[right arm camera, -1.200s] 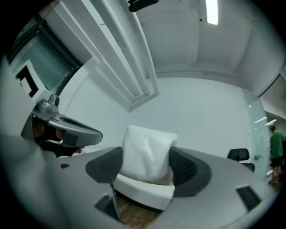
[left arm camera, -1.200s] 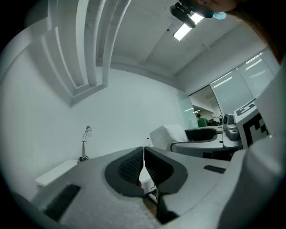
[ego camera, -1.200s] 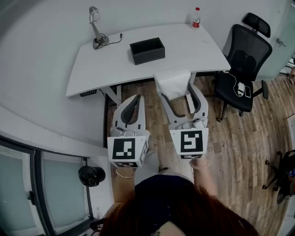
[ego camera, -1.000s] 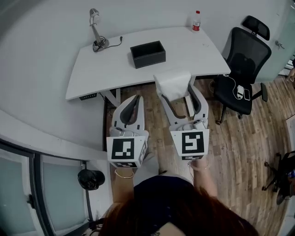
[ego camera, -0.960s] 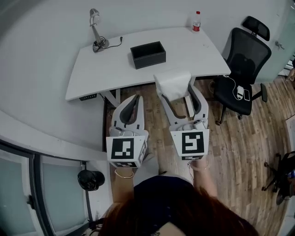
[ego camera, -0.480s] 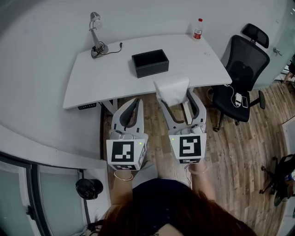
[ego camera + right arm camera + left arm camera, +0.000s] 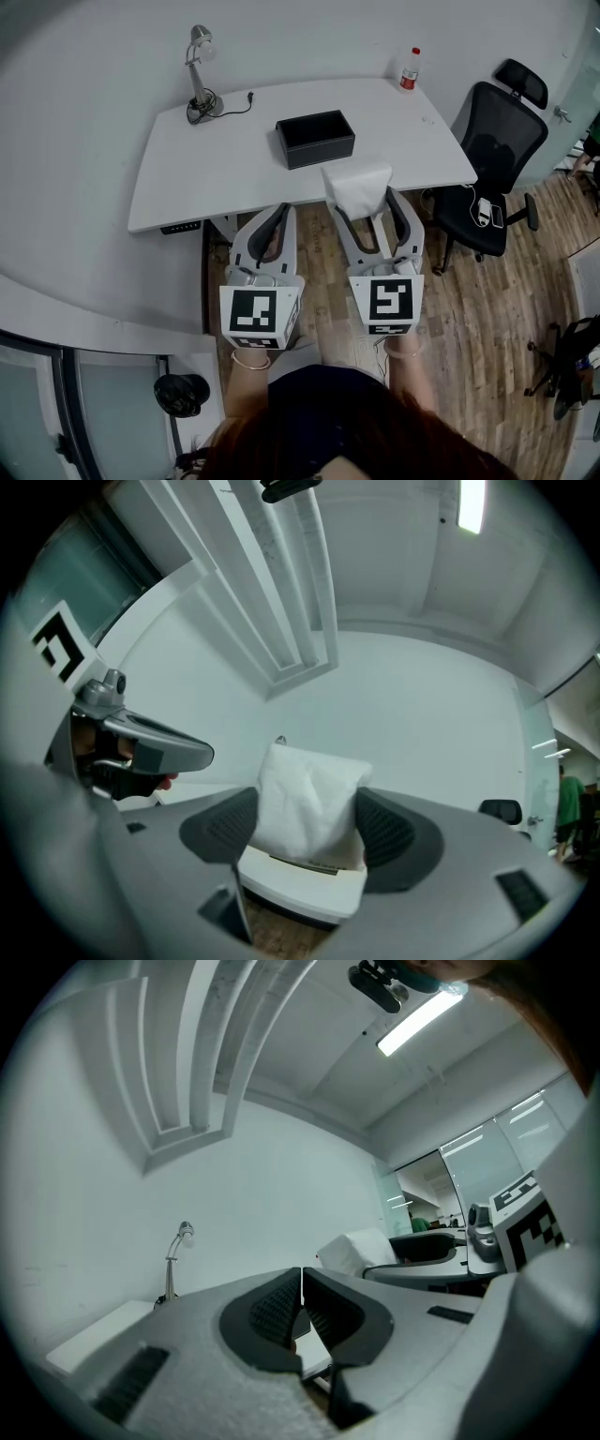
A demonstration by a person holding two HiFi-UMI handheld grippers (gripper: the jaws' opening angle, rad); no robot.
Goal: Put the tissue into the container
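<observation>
Tissue [image 7: 309, 803], a white folded wad, is pinched between the jaws of the right gripper [image 7: 309, 834] and bulges out past their tips. Just ahead of those jaws and a little to their left stands the black open-topped container [image 7: 315, 139] on the white desk [image 7: 206, 169]. The tissue is near the container but apart from it, at the desk's front edge. The left gripper [image 7: 302, 1288] has its jaws pressed together with nothing between them. A lamp [image 7: 199, 66] stands well ahead of the left jaws, a bottle [image 7: 409, 68] well ahead of the right jaws, and a chair [image 7: 497, 131] off to their right.
</observation>
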